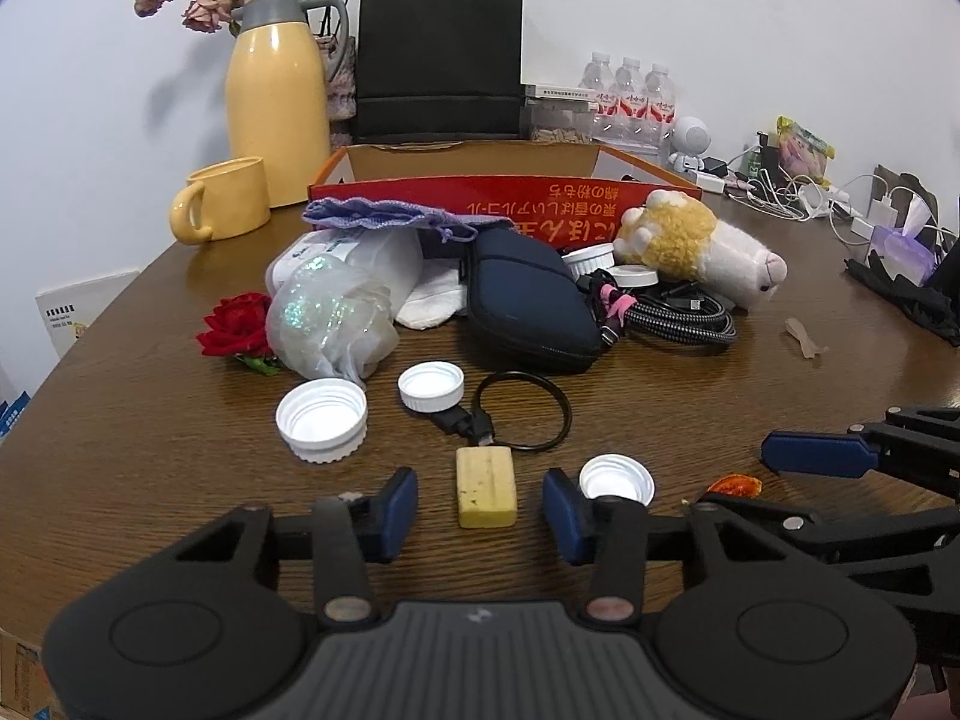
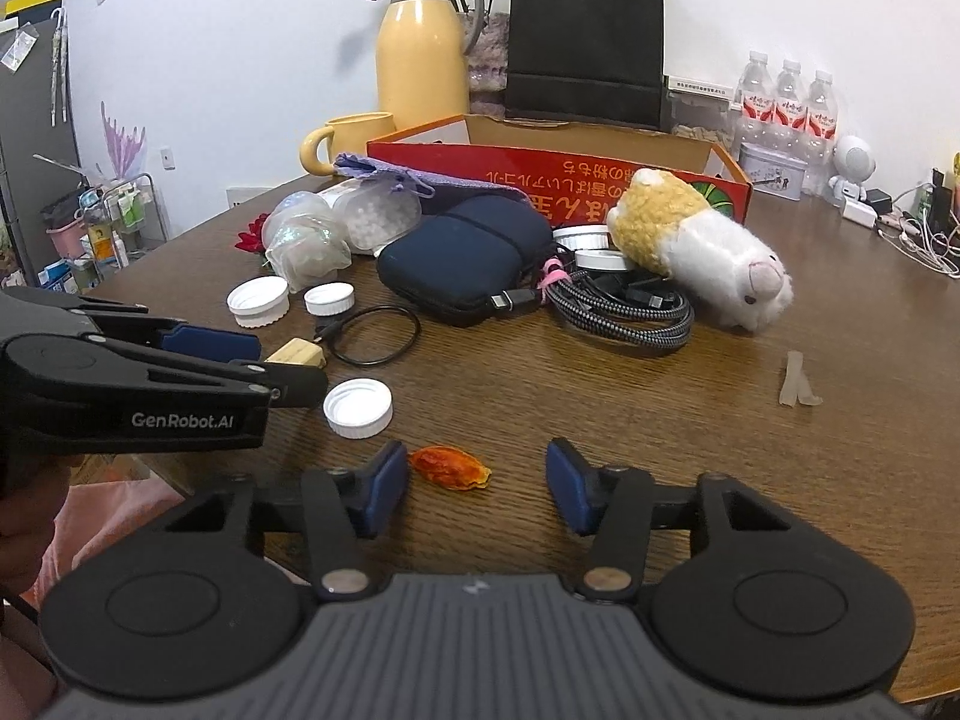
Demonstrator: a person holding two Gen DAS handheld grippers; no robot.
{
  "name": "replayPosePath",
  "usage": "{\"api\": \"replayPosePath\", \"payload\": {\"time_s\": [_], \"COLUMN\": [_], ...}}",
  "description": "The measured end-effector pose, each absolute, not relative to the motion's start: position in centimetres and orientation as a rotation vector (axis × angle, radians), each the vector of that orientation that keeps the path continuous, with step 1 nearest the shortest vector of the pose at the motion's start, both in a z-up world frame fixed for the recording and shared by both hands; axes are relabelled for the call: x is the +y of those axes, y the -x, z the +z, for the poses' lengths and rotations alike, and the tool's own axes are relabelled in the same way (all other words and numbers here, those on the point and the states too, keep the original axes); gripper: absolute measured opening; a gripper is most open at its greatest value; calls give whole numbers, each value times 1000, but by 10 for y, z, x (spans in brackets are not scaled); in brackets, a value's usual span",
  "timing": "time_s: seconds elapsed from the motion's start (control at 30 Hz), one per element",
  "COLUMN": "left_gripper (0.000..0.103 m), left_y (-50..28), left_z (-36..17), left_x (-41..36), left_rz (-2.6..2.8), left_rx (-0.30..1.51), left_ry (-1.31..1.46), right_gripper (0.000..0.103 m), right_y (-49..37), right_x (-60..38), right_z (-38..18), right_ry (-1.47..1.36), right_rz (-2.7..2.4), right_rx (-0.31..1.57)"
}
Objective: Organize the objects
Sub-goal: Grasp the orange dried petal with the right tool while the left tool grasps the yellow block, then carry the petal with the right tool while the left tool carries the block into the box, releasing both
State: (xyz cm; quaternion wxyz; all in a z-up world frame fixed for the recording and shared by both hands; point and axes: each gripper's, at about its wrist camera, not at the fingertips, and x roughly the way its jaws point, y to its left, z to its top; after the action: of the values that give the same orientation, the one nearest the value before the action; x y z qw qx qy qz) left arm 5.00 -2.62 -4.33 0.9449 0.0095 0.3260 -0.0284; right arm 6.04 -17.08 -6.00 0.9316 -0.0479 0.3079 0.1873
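Note:
My left gripper (image 1: 480,505) hovers low over the brown table (image 1: 690,396). Its jaws straddle a small yellow block (image 1: 486,495), with a gap on each side, so it is open. A white cap (image 1: 617,478) lies just beyond its right finger. In the right wrist view my right gripper (image 2: 477,487) stands open around an orange translucent wrapper (image 2: 450,467), which lies close to the left pad without being pressed. Farther back is a red cardboard box (image 1: 480,204) with its top open. In front of it lie a plush animal (image 1: 696,246), a navy pouch (image 1: 528,306) and a braided cable (image 1: 684,318).
Two more white caps (image 1: 321,420) (image 1: 431,385) and a thin black cable loop (image 1: 528,414) lie just past the block. A red rose (image 1: 237,324) and plastic bags (image 1: 324,324) sit left. A yellow jug (image 1: 276,102), mug (image 1: 222,201), black bag (image 1: 438,60) and bottles (image 1: 630,96) line the wall.

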Motion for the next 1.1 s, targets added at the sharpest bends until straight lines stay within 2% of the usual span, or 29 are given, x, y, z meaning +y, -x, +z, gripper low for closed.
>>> {"api": "replayPosePath", "payload": {"time_s": [0.03,0.07,0.1,0.17,0.6,1.1], "left_gripper": [31,20,19,19,19,19], "left_y": [-50,-50,-49,-49,-45,-93], "left_z": [-43,-43,-43,-43,-31,25], "left_x": [-26,-26,-25,-23,-18,-22], "left_rz": [-53,-50,-52,-53,-56,-74], "left_rx": [662,660,658,657,608,441], "left_ry": [-21,-19,-13,1,14,-8], "right_gripper": [46,39,28,14,14,14], "right_y": [-60,-60,-59,-59,-59,-100], "right_x": [-171,-171,-171,-171,-178,-184], "right_z": [-60,-60,-59,-59,-52,-13], "right_ry": [100,100,100,93,52,20], "right_rz": [386,390,397,408,427,387], "right_rx": [628,626,623,620,558,383]}}
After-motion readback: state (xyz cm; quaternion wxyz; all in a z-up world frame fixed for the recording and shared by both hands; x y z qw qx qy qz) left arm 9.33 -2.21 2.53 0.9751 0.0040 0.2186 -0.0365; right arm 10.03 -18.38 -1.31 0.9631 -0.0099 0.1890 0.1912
